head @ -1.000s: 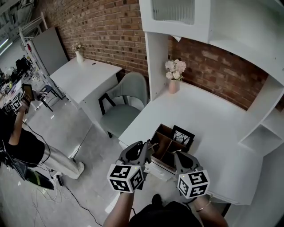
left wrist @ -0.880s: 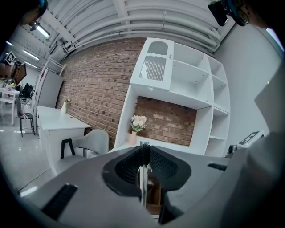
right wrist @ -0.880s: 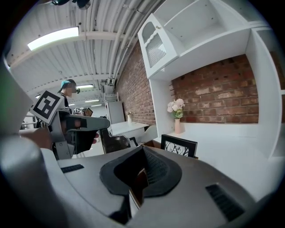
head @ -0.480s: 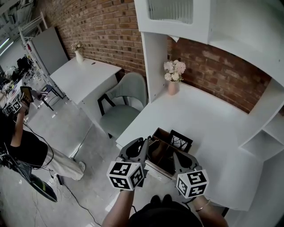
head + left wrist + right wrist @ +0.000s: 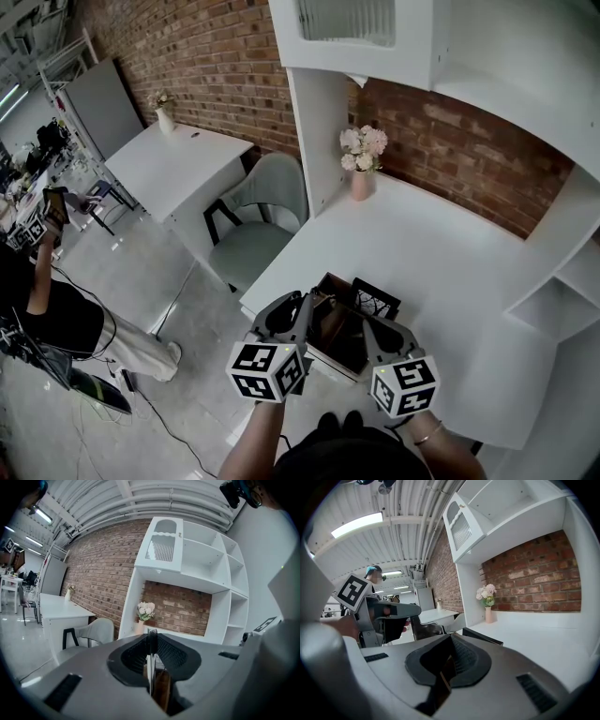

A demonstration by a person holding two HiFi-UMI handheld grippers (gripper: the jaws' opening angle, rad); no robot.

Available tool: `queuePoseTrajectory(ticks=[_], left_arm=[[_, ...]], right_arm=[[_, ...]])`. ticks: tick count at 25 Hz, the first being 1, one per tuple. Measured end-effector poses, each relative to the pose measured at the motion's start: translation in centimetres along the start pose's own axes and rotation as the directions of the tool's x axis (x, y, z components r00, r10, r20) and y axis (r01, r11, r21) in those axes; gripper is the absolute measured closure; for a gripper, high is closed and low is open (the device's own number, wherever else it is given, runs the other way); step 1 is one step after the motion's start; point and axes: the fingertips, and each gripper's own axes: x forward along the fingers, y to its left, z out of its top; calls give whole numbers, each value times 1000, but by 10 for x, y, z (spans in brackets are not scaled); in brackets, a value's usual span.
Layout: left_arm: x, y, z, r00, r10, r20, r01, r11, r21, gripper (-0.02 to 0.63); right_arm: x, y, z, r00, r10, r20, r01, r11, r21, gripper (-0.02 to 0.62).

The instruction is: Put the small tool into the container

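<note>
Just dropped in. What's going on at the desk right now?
A person stands at the white desk with a gripper in each hand. The left gripper and the right gripper are each shut on a thin side wall of a brown compartmented box at the desk's near edge, one on either side. No small tool can be made out in any view, so putting it in does not look started.

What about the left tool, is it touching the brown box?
Touching. In the left gripper view, the left tool pinches a thin wall of the brown box.
</note>
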Motion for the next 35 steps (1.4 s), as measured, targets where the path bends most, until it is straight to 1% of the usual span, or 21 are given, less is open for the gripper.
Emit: queuePoseTrajectory(ticks=[19,35], left_arm=[[9,10,-43,996,20,-83,-23,999,-32,537],[19,8,-67,989,-2,-148,-4,999,-43,537]], right_arm=[[5,-5,-8,1000,-4,-21,4,1000,9,592],[5,-7,-16,999,-15,-45,15,1000,7,592]])
